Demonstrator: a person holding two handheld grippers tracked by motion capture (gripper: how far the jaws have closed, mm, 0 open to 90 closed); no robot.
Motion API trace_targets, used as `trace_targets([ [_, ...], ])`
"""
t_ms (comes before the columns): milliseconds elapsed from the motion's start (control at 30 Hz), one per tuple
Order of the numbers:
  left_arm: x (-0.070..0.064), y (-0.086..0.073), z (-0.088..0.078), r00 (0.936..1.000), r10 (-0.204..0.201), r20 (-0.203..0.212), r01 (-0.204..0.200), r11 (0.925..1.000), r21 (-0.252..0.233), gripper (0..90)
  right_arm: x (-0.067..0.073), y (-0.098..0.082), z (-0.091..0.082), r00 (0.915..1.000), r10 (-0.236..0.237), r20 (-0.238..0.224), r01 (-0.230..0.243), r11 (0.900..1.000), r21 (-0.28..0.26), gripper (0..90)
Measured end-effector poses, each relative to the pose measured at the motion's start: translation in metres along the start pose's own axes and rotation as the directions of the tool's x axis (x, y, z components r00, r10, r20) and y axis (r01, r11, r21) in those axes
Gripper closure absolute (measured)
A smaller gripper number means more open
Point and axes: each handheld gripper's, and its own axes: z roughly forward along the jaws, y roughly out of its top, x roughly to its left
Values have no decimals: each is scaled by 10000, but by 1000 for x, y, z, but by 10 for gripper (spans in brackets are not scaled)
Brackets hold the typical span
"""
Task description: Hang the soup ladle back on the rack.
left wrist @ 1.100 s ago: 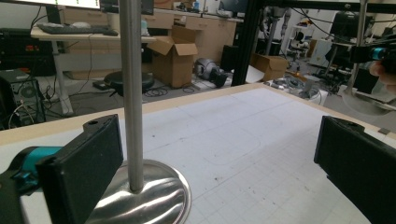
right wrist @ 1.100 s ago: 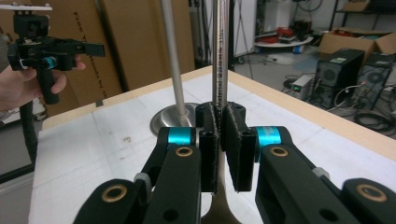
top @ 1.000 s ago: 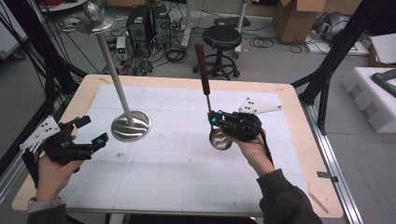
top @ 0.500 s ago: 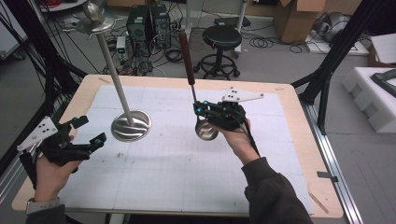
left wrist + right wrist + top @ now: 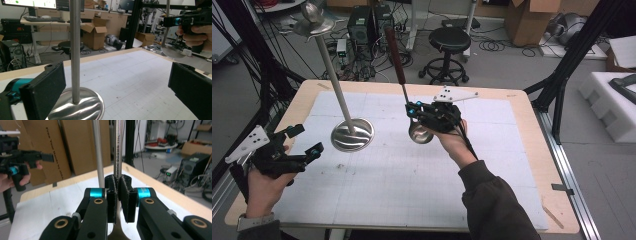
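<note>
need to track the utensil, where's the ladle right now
In the high view the ladle is held upright above the table's middle, clamped in the right gripper, just right of the steel stand.

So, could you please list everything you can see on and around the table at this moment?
Ladle: one, steel with a dark brown handle, held upright over the middle of the table.
Metal stand: one, silver, round base on the table's left half, pole rising to a dish on top.
Table: one, wooden edge with a white gridded mat.
Stool: one, black, on the floor behind the table.
Cardboard boxes: at least two, brown, on the floor at the back.
Foam blocks: white, right of the table.
Left gripper: one, black, open, near the stand's base.
Right gripper: one, black, fingers shut on the ladle's stem.
</note>
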Motion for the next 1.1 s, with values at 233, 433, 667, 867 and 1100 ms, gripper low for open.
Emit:
trace_targets([
  [233, 1, 0, -4, 10000, -33, -40, 33, 10000, -69, 17, 5, 12, 15, 9998, -188, -108, 188, 9998, 43, 847],
  [433, 1, 0, -5, 10000, -74, -54, 73, 9999, -115, 18, 5, 13, 26, 9999, -132, -53, 133, 9995, 303, 847],
  [667, 2, 0, -6, 9999, -104, -61, 104, 9999, -138, 17, 11, 23, 42, 9985, -270, -468, 285, 9991, 318, 847],
  [867, 1, -1, -8, 9998, -155, -77, 154, 9997, -165, 17, 16, 28, 57, 9967, -282, -766, 313, 9987, 398, 847],
  [1100, 2, -1, -12, 9998, -182, -109, 180, 9996, -206, 18, 18, 30, 68, 9948, -326, -965, 374, 9982, 477, 847],
])
